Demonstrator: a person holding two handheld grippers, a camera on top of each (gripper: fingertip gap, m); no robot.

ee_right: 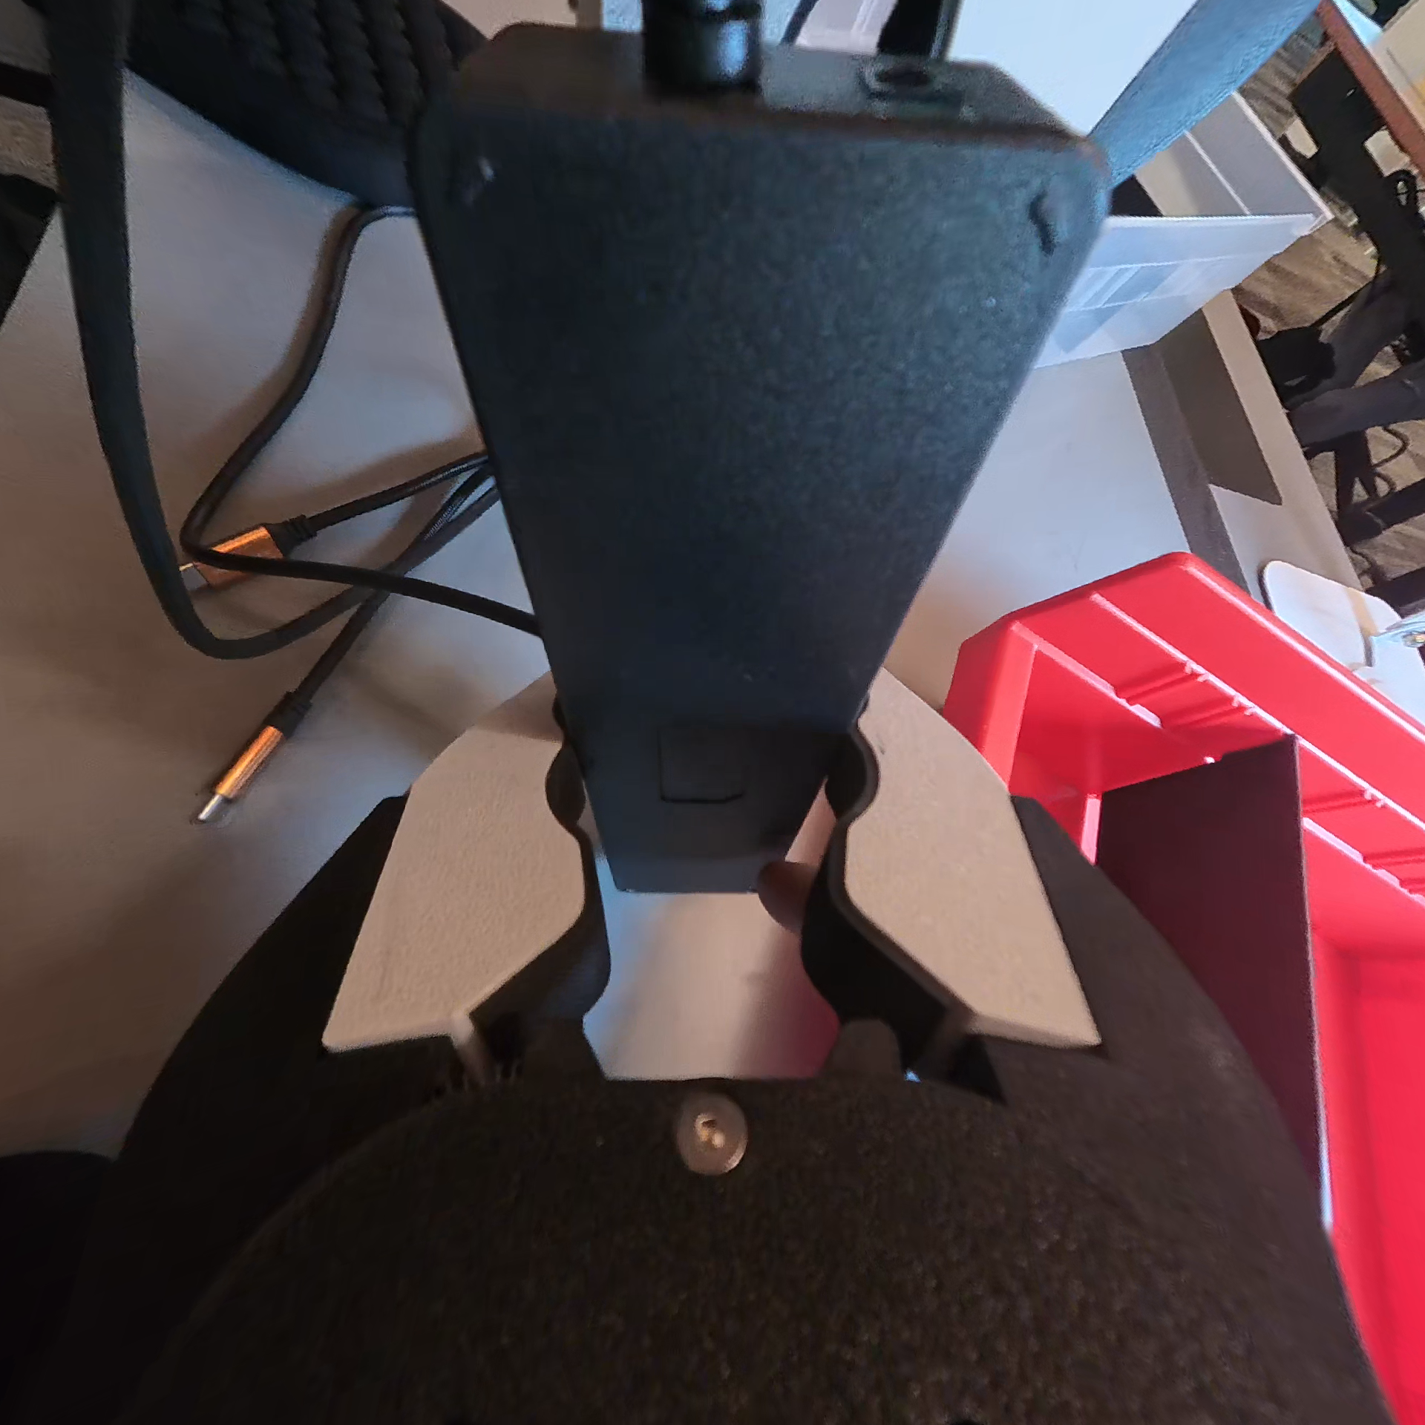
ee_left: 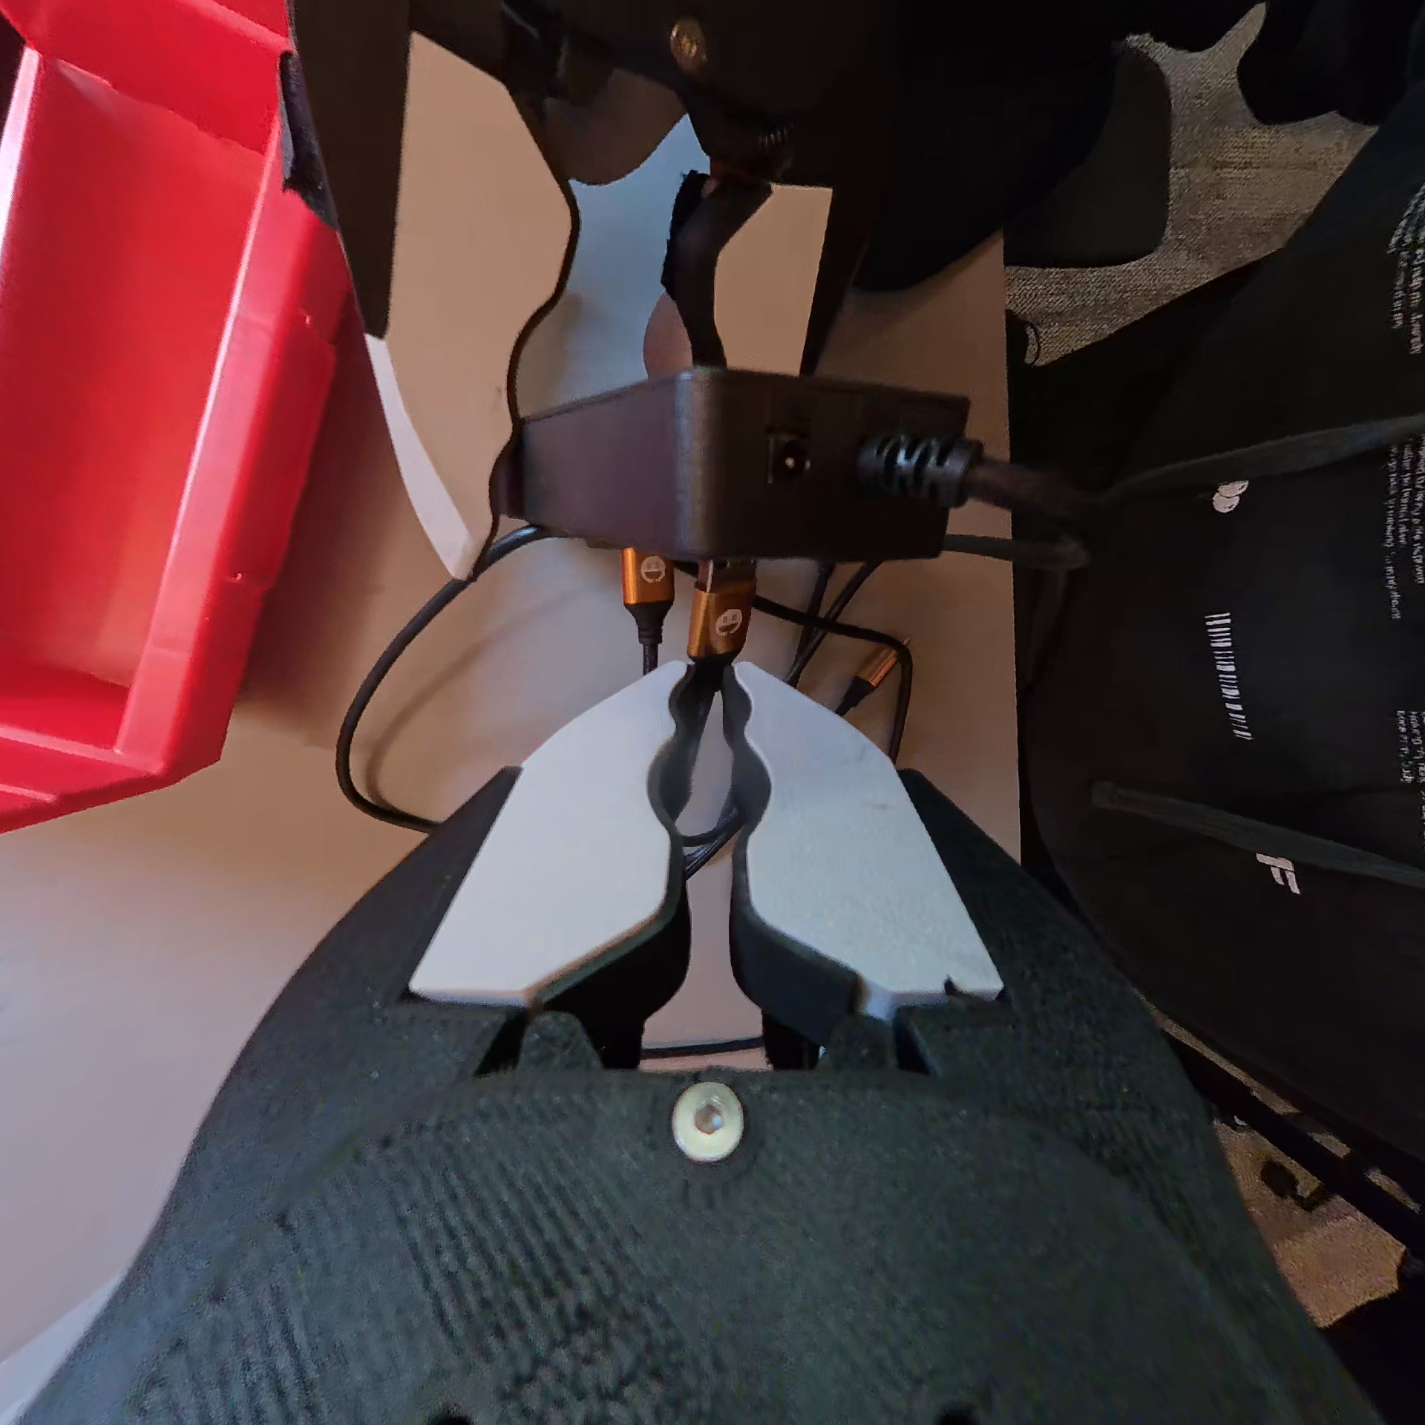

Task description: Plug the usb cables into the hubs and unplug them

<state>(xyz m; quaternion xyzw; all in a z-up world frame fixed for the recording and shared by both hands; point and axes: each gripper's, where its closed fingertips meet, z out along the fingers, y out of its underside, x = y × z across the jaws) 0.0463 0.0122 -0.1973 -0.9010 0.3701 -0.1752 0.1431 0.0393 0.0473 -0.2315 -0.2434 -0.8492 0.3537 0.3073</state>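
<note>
A black USB hub (ee_left: 740, 470) hangs above the table, held from beyond by my right gripper (ee_left: 694, 293). In the right wrist view my right gripper (ee_right: 713, 779) is shut on the hub (ee_right: 740, 385) at its near end. My left gripper (ee_left: 709, 678) is shut on the black cable just behind an orange USB plug (ee_left: 721, 613), whose metal tip sits at the hub's underside port. A second orange plug (ee_left: 646, 571) is seated in the hub beside it. Loose orange-ended cable plugs lie on the table (ee_right: 247, 759), (ee_right: 247, 551).
A red plastic bin (ee_left: 131, 401) stands left of the hub, and shows at the right in the right wrist view (ee_right: 1203, 717). A thick black hub cable (ee_right: 116, 385) trails over the white table (ee_right: 370, 370). A black bag (ee_left: 1249, 617) lies at the right. A clear box (ee_right: 1180, 254) sits farther off. There is about 5 cm between the tips of the two grippers.
</note>
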